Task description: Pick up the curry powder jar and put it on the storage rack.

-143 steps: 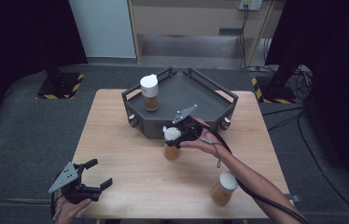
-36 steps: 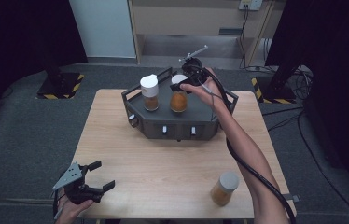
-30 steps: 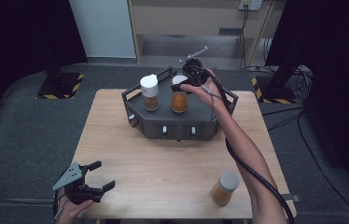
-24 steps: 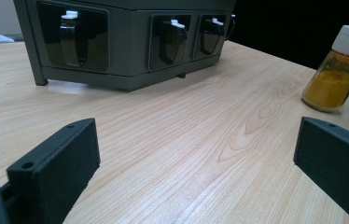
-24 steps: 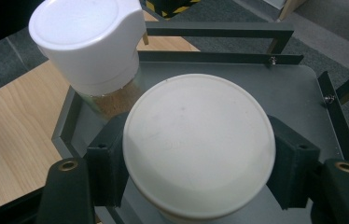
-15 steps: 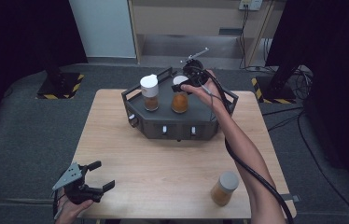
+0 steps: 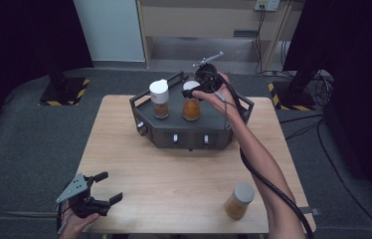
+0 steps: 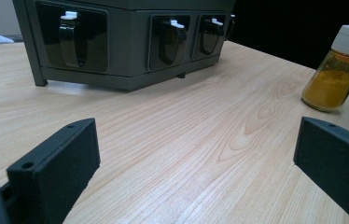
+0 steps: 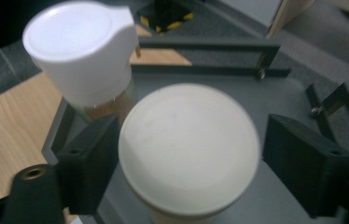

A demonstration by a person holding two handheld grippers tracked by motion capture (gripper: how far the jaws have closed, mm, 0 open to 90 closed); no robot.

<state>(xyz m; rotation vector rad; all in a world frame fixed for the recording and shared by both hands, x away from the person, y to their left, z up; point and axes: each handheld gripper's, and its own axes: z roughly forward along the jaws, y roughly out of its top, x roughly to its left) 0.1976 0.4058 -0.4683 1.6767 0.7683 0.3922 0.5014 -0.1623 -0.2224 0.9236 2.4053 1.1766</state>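
This looks like a lab or test room, not a home. A small wooden table [image 7: 174, 184] stands alone on grey carpet [image 7: 25, 149]. Black curtains [image 7: 20, 35] hang at both sides and make the room dark. 2 stand feet with yellow and black stripes [image 7: 64, 92] sit on the floor by the table, like the warning tape used in work places. Cables [image 7: 318, 84] lie on the floor, and more run up to a wall plug [image 7: 266, 5]. At the back there is a plain wooden cupboard [image 7: 209, 30] and a pale panel [image 7: 107, 30].
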